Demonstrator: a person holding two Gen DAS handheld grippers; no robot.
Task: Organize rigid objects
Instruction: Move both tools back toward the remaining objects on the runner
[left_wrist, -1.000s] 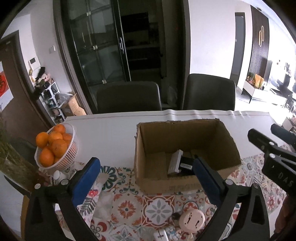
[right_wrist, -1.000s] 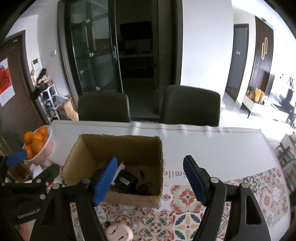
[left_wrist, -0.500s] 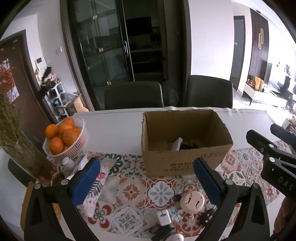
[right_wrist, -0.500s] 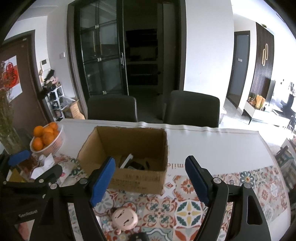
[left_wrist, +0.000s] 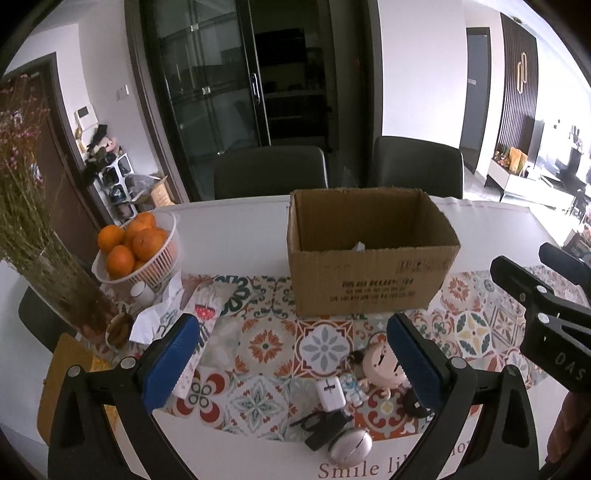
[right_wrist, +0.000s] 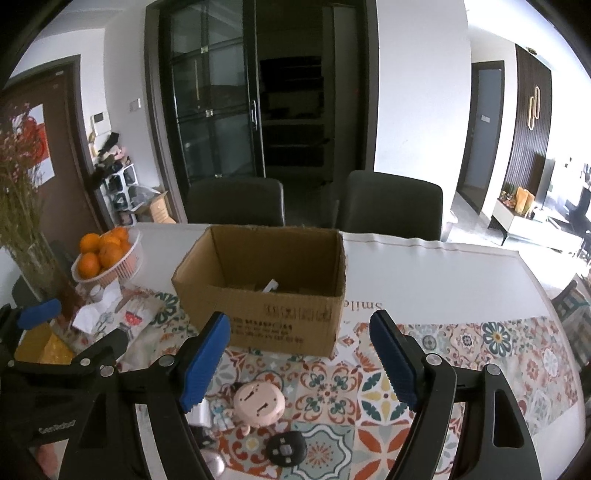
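Left gripper: jaws released and spread wide, holding nothing; it hangs above the near table edge, aimed toward the box at 12 o'clock.
Right gripper: jaws released, nothing between them; same heading, box at 12 o'clock.
Box: cardboard, top open, upright on the table, likely the collection point; a pale item shows inside, the rest of the interior hidden by the near wall.
Loose items: clustered at 6 o'clock from the box, near the table edge, within reach of either gripper.
Pink round gadget: lies flat just below the right gripper's jaws; probably the easiest next pick.
Black remote: just beside the pink gadget, toward 5 o'clock.
White cube: beside a small figurine; the silver round object lies nearest the edge.
Orange basket: at 9 o'clock from the box, well apart, not in the working zone.
Judgement: sorting partly done; several items remain outside.
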